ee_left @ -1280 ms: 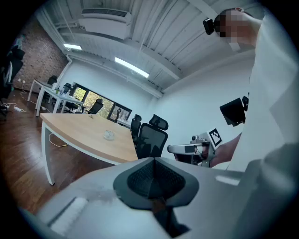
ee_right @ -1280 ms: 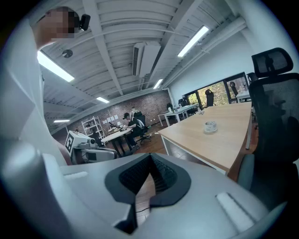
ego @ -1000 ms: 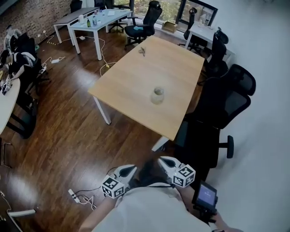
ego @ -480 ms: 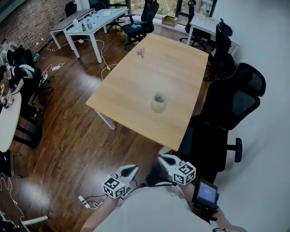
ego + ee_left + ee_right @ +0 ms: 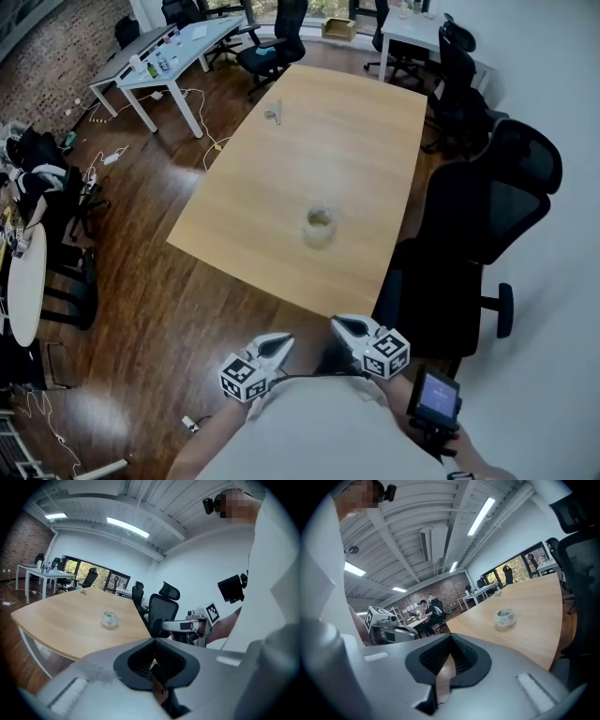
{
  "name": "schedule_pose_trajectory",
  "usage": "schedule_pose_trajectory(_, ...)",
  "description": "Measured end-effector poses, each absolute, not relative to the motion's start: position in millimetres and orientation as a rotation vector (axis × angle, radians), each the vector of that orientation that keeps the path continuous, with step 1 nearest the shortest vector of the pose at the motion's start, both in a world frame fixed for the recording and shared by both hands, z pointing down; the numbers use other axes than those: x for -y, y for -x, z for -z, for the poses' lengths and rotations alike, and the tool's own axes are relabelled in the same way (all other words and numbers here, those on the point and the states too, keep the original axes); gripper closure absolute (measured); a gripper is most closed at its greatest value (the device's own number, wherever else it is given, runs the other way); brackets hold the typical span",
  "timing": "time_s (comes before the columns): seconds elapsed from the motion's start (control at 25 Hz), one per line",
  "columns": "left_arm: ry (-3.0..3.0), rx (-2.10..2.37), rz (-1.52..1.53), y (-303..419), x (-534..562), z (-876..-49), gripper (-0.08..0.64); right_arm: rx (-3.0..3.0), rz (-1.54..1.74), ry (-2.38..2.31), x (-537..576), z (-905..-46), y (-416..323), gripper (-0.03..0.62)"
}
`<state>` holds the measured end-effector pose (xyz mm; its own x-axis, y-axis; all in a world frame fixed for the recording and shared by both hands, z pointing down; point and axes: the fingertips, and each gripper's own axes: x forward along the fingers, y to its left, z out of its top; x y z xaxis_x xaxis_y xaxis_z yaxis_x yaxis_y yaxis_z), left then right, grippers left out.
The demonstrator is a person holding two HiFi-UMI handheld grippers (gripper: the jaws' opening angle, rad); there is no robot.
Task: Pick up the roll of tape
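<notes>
Tape roll [image 5: 320,223], clear, is seen mid-frame on the pale wooden bench [image 5: 272,178], flanked by dark plank floor [image 5: 159,309] and black office chairs [image 5: 487,202]. Left tool [image 5: 281,342] and right tool [image 5: 339,325] are seen closed, empty.

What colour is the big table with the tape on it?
The table is light tan wood, clearest in the head view.

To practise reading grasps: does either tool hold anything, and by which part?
Nothing is held. The left tool and right tool are shut, empty; the roll of tape lies on the table.
</notes>
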<state>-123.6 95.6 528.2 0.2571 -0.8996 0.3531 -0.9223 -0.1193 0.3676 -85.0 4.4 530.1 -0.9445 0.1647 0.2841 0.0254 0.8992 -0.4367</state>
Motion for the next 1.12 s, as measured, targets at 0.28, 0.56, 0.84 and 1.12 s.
schedule_pose_trajectory(0.28, -2.068, 1.613, -0.109, 132, -59, -521, 0.554, 2.768, -0.657, 0.077, 28, -528, 84, 0.586)
schedule_pose_trajectory(0.56, -2.152, 1.525, -0.154, 139, -33, -515, 0.554, 2.804, -0.589, -0.005, 47, -517, 90, 0.586)
schedule_pose_trajectory(0.84, -2.272, 1.384, -0.181, 156, -4, -518, 0.555, 2.783, -0.623, -0.19, 69, -521, 102, 0.586)
schedule_pose_trajectory(1.12, -2.366, 1.258, -0.166, 207, 16, -517, 0.554, 2.747, -0.619, -0.358, 81, -517, 140, 0.586)
